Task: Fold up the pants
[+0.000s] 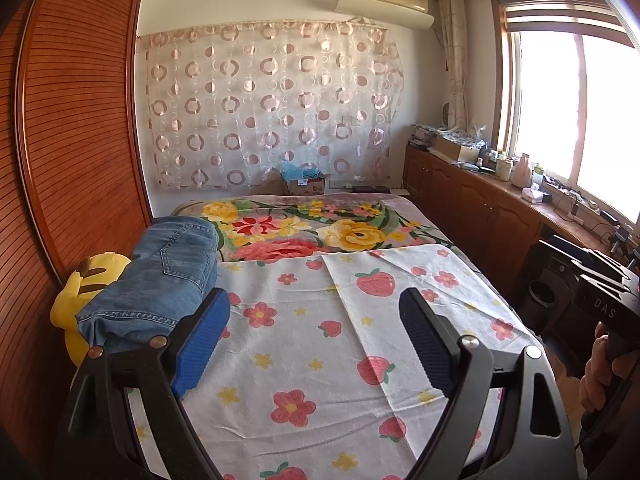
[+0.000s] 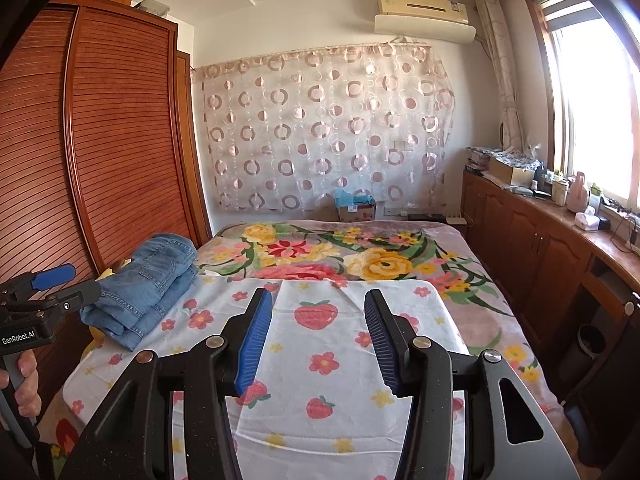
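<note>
A pair of blue jeans (image 1: 160, 280) lies folded in a stack at the left edge of the bed, partly on a yellow plush toy (image 1: 86, 288). In the right wrist view the jeans (image 2: 148, 284) show as a folded pile on the strawberry-print sheet (image 2: 320, 344). My left gripper (image 1: 314, 320) is open and empty, above the sheet (image 1: 304, 344), with its left finger close beside the jeans. My right gripper (image 2: 318, 320) is open and empty, over the middle of the sheet. The left gripper also shows at the left edge of the right wrist view (image 2: 52, 280).
A floral blanket (image 1: 320, 224) covers the far half of the bed. A slatted wooden wardrobe (image 1: 72, 140) stands along the left. Wooden cabinets (image 1: 472, 200) with clutter run under the window on the right. A cardboard box (image 1: 306, 184) sits at the bed's far end.
</note>
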`<state>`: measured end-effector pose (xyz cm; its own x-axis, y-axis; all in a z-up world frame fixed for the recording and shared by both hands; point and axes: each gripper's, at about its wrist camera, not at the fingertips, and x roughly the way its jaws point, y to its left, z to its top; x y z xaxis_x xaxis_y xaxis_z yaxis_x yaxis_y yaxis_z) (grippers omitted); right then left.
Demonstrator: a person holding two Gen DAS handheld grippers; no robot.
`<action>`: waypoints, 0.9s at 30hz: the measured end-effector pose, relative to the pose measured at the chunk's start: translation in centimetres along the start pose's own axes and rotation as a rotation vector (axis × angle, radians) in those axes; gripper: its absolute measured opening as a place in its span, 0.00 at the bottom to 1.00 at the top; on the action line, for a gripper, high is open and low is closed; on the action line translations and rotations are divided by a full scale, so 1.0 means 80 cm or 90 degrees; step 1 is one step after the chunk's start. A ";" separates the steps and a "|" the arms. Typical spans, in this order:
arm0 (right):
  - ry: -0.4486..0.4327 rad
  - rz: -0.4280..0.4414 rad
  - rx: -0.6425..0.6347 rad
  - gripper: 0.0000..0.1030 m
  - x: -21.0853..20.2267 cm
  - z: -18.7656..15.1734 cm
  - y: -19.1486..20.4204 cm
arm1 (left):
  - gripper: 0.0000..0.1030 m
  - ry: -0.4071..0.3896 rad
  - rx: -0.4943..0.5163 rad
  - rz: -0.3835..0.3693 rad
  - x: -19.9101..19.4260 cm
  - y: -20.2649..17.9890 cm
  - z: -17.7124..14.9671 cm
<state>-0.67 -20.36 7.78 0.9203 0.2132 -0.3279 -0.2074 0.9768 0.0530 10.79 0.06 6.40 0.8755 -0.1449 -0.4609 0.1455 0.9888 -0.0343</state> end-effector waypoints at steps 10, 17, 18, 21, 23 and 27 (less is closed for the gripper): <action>0.000 0.003 -0.004 0.49 0.004 -0.001 -0.005 | 0.85 -0.004 0.000 0.001 -0.003 -0.003 -0.003; -0.005 0.004 -0.006 0.48 0.003 -0.003 -0.006 | 0.85 -0.004 0.000 0.001 -0.003 -0.002 -0.003; -0.006 0.004 -0.006 0.48 0.003 -0.002 -0.006 | 0.84 -0.004 0.001 0.003 -0.003 -0.003 -0.003; -0.007 0.003 -0.009 0.48 0.004 -0.002 -0.006 | 0.84 -0.006 -0.001 0.002 -0.007 -0.006 -0.001; -0.008 0.002 -0.009 0.49 0.004 -0.004 -0.004 | 0.85 -0.006 0.001 0.004 -0.007 -0.006 -0.001; -0.009 0.002 -0.009 0.49 0.003 -0.005 -0.003 | 0.85 -0.007 0.001 0.003 -0.008 -0.011 0.002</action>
<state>-0.54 -20.52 7.27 0.9242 0.2168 -0.3143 -0.2150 0.9758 0.0409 10.14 -0.73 6.85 0.8810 -0.1409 -0.4516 0.1426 0.9893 -0.0305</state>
